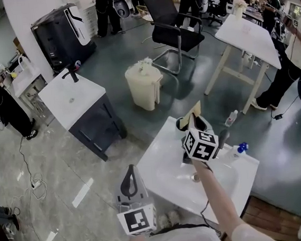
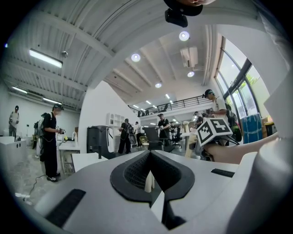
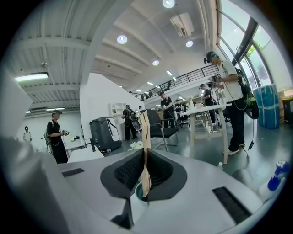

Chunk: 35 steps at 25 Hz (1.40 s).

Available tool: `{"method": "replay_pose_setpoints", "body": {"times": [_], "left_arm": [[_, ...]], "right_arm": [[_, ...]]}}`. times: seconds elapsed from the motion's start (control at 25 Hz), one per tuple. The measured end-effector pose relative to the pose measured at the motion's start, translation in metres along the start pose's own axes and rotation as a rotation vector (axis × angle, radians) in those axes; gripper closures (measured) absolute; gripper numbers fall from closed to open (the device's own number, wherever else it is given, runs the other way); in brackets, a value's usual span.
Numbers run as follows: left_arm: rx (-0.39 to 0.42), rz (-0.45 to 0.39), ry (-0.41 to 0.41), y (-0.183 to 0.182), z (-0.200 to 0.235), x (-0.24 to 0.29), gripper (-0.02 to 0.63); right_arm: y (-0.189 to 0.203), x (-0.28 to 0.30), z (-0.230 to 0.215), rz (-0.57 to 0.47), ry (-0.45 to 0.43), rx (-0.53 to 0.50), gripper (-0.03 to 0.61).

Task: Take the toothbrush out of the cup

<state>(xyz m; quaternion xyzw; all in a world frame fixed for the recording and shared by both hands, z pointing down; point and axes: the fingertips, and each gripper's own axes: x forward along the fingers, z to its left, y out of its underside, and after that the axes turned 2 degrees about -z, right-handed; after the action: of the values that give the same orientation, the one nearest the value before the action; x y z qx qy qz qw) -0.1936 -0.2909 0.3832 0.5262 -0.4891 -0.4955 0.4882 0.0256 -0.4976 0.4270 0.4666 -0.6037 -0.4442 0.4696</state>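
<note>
A pale, wood-coloured toothbrush [image 3: 145, 137] stands upright, pinched at its lower handle between the dark ribbed jaws of the right gripper [image 3: 145, 170]. Its slim shaft rises well above them. Its lower end hangs over the mouth of a teal-rimmed cup [image 3: 136, 194] directly beneath. From the head view, the toothbrush [image 1: 196, 110] pokes up past the right gripper [image 1: 193, 121], which is held out over the far side of a white desk [image 1: 166, 169] with a sunken basin.

The left gripper [image 1: 131, 169] waits off the desk's near-left edge, jaws drawn together on nothing. A blue-topped bottle [image 1: 241, 147] sits near the desk's right edge, apart from the cup. Above and ahead of the toothbrush the air is open, and grey floor lies beyond the desk's far edge. There a clear bottle [image 1: 231, 117] lies on the floor and a cream bin [image 1: 144, 86] stands farther off.

The setting is a high-ceilinged workroom with round ceiling lights. It holds a black chair [image 1: 176, 27], a white table [image 1: 248, 31] and a dark cabinet with a white top [image 1: 77, 100]. Several people stand at its edges.
</note>
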Motion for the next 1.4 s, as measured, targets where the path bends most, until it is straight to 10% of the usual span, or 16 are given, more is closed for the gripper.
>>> {"method": "replay_pose_setpoints", "body": {"times": [0.72, 1.4], "left_arm": [[0.032, -0.172, 0.007, -0.072, -0.015, -0.04, 0.598], [-0.01, -0.199, -0.035, -0.084, -0.008, -0.067, 0.598]], "right_arm": [[-0.115, -0.172, 0.072, -0.461, -0.168, -0.249, 0.558], [-0.071, -0.257, 0.08, -0.474, -0.221, -0.303, 0.558]]}}
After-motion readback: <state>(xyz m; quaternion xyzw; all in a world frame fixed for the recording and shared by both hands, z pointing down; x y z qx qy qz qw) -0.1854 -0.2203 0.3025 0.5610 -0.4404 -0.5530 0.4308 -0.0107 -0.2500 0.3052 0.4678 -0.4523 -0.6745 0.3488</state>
